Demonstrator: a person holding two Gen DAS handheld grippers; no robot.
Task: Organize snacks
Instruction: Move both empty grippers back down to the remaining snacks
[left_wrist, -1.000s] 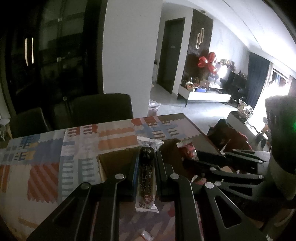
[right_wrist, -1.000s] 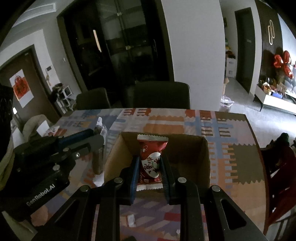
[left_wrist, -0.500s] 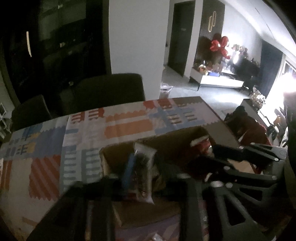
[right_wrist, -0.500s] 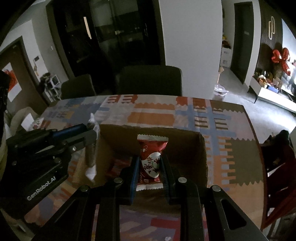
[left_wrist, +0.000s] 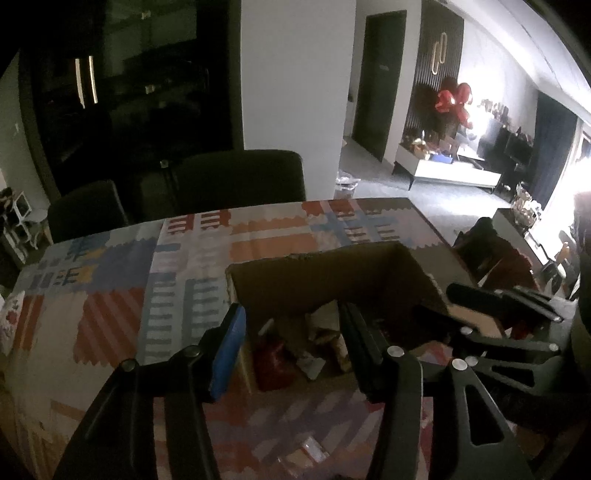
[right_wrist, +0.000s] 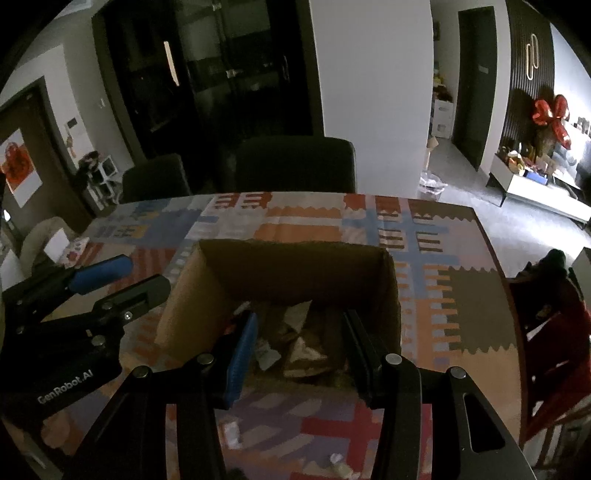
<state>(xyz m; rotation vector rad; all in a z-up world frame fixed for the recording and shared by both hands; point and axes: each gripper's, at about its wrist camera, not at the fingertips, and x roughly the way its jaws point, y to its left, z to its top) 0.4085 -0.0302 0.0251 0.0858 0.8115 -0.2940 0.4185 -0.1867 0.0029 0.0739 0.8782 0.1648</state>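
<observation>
Your left hand-held gripper (left_wrist: 291, 332) is spread wide and holds nothing, hanging over the near left part of the cardboard box (left_wrist: 332, 269). Your right hand-held gripper (right_wrist: 299, 339) is spread wide too, empty, poised over the box's near edge. The snack packets (right_wrist: 299, 339) lie in a dim jumble on the box floor. The box stands on the table (right_wrist: 424, 258), under its patterned cloth.

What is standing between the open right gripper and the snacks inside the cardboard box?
Nothing visible. The right gripper is open above the cardboard box, whose top has no lid, and the snack packets lie directly below between its fingers. The left gripper is off to the side.
</observation>
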